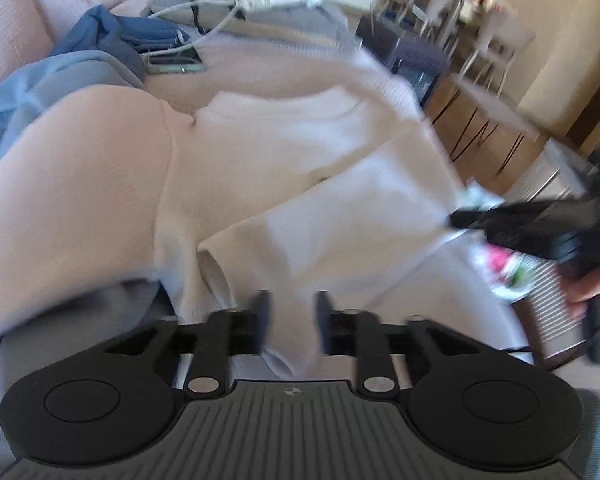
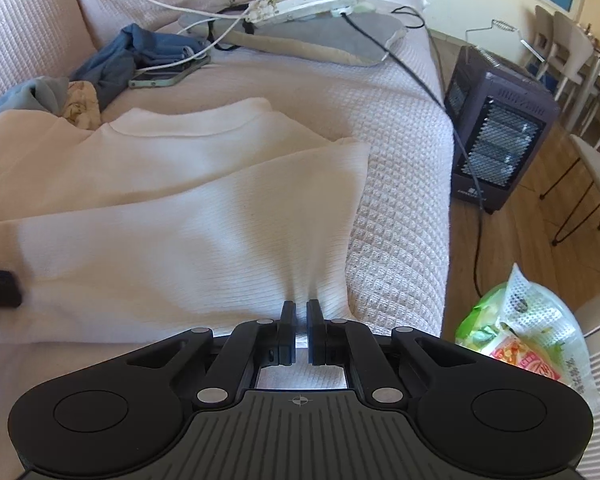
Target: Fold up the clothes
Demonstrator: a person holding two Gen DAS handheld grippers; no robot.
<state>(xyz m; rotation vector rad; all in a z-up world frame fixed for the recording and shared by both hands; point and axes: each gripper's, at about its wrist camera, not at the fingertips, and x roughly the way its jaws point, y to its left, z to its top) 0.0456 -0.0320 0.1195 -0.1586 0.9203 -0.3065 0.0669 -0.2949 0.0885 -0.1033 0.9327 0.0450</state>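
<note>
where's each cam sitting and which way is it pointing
Left wrist: on the left gripper, angled down over the white top on the bed; its open fingers show, and at right the right gripper with a hand.
Right wrist: on the right gripper, angled down at the top's edge, pinched shut; a heater stands right.
Shared: the top, blue clothes, a phone, the heater.
</note>
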